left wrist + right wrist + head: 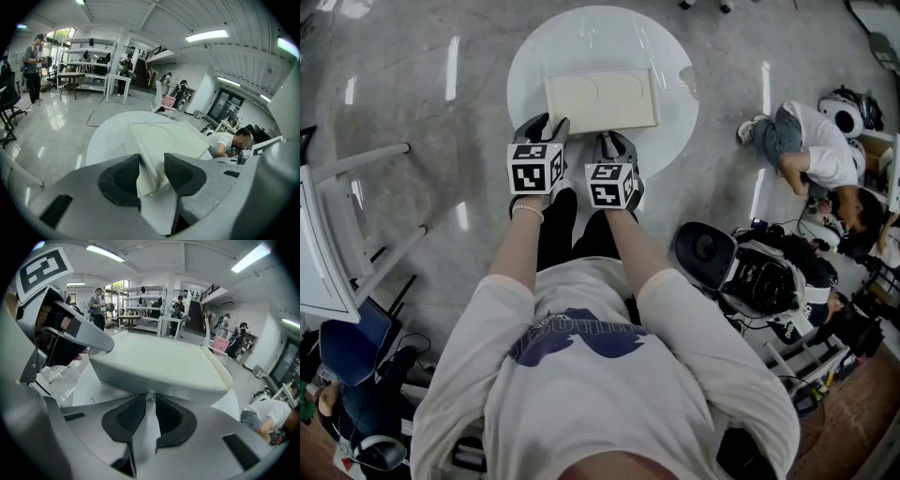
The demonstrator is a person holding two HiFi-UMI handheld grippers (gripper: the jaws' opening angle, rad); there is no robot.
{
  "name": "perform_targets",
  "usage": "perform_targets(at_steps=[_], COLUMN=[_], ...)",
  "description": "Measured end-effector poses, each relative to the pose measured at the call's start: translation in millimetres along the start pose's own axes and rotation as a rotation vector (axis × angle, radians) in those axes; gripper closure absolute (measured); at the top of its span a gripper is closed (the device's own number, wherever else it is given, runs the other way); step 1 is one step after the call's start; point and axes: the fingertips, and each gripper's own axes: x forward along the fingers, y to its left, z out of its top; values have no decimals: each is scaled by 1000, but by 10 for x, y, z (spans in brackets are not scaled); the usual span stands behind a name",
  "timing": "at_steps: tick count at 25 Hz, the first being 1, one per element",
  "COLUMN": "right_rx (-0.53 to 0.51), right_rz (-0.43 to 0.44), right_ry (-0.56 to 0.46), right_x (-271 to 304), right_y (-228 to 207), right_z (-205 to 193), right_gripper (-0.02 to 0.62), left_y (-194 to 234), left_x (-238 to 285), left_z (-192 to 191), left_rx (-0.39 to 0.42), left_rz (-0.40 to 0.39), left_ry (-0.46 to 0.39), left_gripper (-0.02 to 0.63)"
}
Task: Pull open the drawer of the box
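A flat cream box (602,101) lies on a round white table (534,56); the same box (164,138) fills the middle of the left gripper view. My left gripper (547,126) sits at the box's near left corner, and its jaws (152,171) are closed on that corner edge. My right gripper (614,141) is at the middle of the box's front face. In the right gripper view its fingertips (150,401) pinch a small metal knob (150,396) on the grey drawer front (154,380). The drawer looks flush with the box.
A person (811,150) crouches on the floor to the right, near black equipment (759,272). A white metal frame (356,206) and a blue chair (352,347) stand at the left. Other people and shelving (84,61) are far behind the table.
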Motion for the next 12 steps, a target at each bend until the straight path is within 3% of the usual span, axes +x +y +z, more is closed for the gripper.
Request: perform_targets(at_steps=[12], right_rx=[-9], right_rz=[-1], right_ry=[14], right_x=[-141], right_y=[64], right_z=[-198], right_gripper=[534], left_y=[32], left_x=[25], left_z=[-10], left_rx=[-30], left_rz=[11], left_ry=[5], left_gripper=[434])
